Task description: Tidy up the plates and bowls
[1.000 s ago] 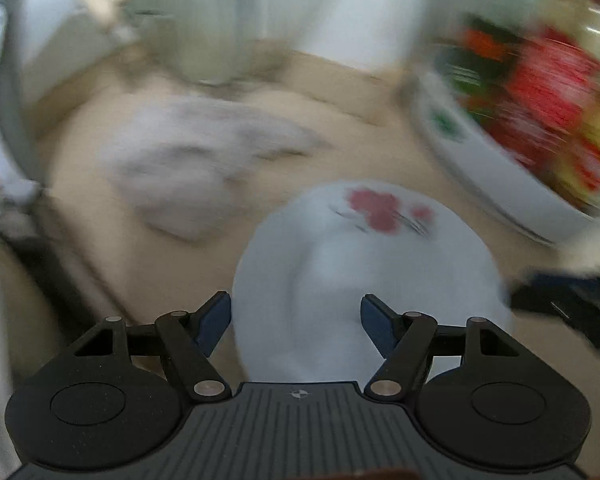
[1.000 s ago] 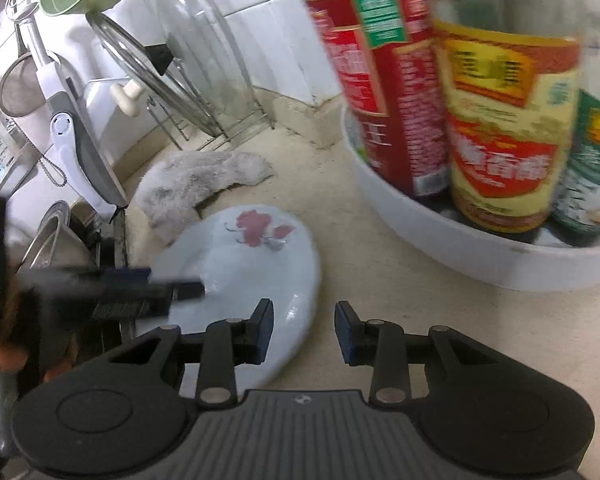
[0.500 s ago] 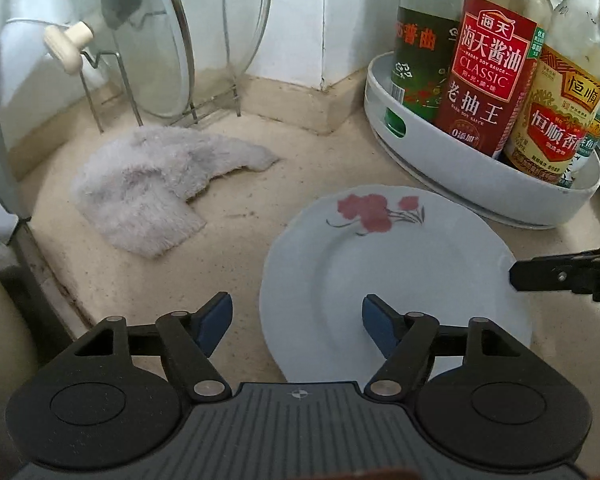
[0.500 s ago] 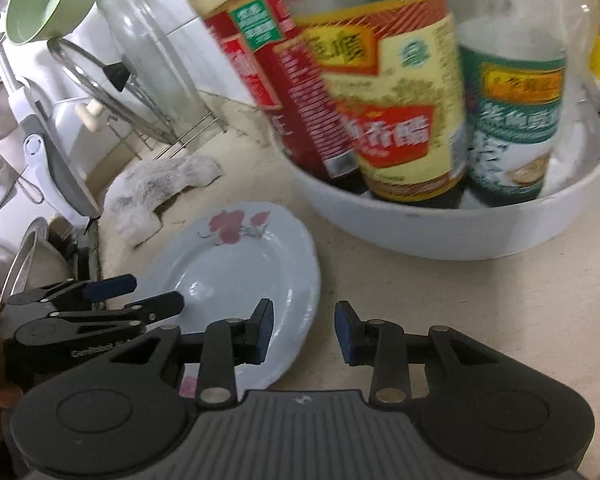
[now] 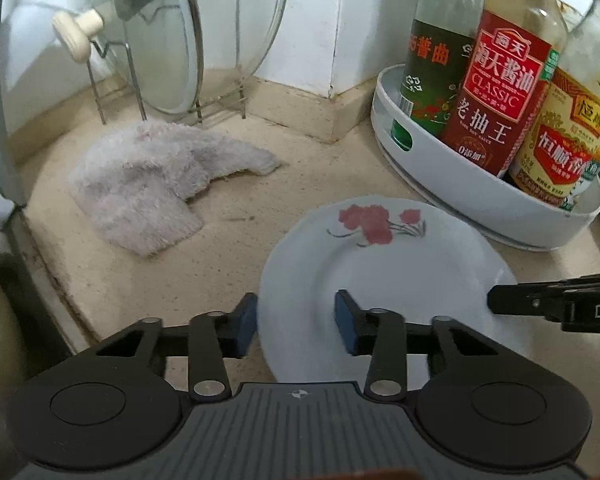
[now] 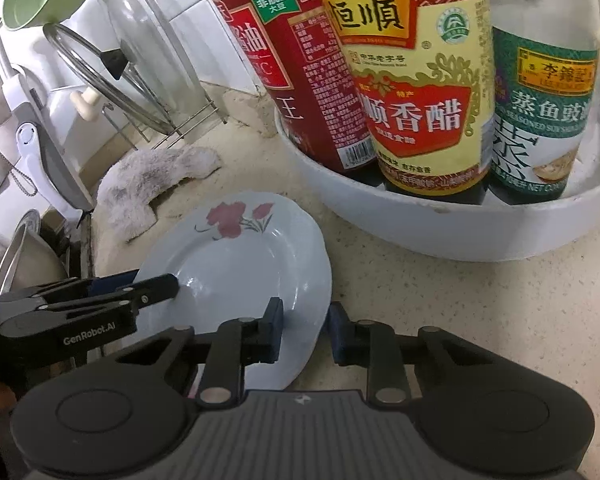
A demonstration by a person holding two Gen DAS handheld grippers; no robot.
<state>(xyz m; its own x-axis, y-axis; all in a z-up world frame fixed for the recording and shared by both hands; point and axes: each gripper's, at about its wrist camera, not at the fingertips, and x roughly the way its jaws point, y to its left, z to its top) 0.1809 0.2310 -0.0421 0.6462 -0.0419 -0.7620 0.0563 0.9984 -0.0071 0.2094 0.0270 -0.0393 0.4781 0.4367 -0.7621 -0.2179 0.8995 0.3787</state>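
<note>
Plate [image 5: 384, 280], just the one, lies flat on the beige counter [image 5: 228, 264], white with a scalloped rim and a spray of red flowers on its far side. Two pairs of tongs straddle its near edge. The left gripper [image 5: 296, 324] is closing with the left rim between its blue pads; I cannot see them pressing yet. The right gripper [image 6: 302, 330] is closing too, narrower, over the right rim, a sliver of gap still showing. Bare counter lies open to the left. Beyond lies one grey cloth [image 5: 156, 184], apart from the plate. Just right sits one white tray [image 6: 460, 220] holding four bottles [image 6: 420, 80]. Furthest back, two glass lids [image 5: 160, 40] stand in a wire rack against the tiled wall.
</note>
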